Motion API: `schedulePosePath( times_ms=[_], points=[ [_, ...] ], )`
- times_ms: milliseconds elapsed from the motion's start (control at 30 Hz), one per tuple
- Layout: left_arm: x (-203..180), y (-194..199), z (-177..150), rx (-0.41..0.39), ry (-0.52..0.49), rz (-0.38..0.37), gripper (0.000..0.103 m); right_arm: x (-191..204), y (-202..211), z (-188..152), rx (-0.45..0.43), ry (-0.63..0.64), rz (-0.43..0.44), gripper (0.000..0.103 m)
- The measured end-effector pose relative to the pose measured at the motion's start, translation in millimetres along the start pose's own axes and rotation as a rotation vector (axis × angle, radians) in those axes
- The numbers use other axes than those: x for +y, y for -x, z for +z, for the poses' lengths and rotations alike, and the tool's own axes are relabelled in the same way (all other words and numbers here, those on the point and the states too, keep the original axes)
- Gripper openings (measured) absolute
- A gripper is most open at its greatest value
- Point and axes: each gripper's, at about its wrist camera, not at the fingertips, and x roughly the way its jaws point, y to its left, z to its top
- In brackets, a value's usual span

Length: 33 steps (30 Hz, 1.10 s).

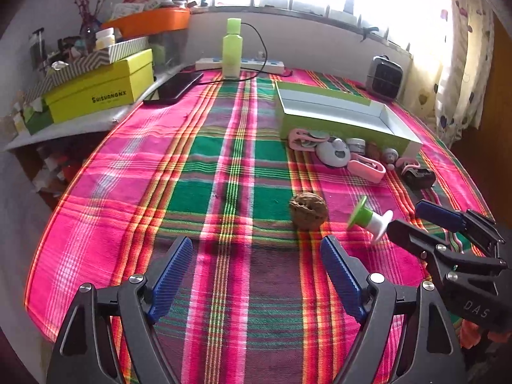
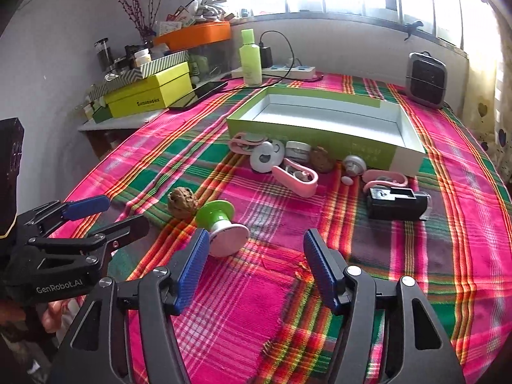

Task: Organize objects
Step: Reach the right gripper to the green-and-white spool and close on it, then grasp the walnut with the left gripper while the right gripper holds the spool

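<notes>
Both grippers unclenched, holding nothing — right gripper (image 2: 252, 265) just beside the spool (image 2: 220, 227), left gripper (image 1: 256, 275) short of the walnut (image 1: 308, 212); either could roll off if nudged.

Far ahead of the hand-held gripper, at the back edge of the plaid cloth (image 1: 204, 172), a pale green bottle (image 1: 232, 49) stands upright against a white power strip (image 1: 240, 64). A dark phone (image 1: 174, 89) lies ahead and to the left, beside a yellow box (image 1: 99, 92) on a side shelf, with an orange tray (image 1: 153, 24) higher up behind it. Ahead to the right sits a small grey heater (image 1: 385, 76), near a patterned curtain (image 1: 460, 64).
</notes>
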Motion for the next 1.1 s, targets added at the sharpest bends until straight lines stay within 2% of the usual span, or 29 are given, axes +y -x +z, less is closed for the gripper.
schedulePosePath(
  times_ms=[233, 500, 900, 1100],
  points=[
    [6, -7, 4, 0.014, 0.015, -0.003, 0.083, 9, -14, 7, 0.028, 0.052, 0.028, 0.055],
    [10, -13, 7, 0.027, 0.033, -0.01, 0.083, 12, -27, 7, 0.076, 0.068, 0.063, 0.035],
    [-1, -19, 15, 0.022, 0.009, -0.099, 0.083, 8, -23, 6, 0.072, 0.052, 0.054, 0.035],
    [-8, -31, 20, 0.042, -0.014, -0.104, 0.082, -5, -17, 3, 0.063, 0.007, 0.021, 0.035]
  ],
)
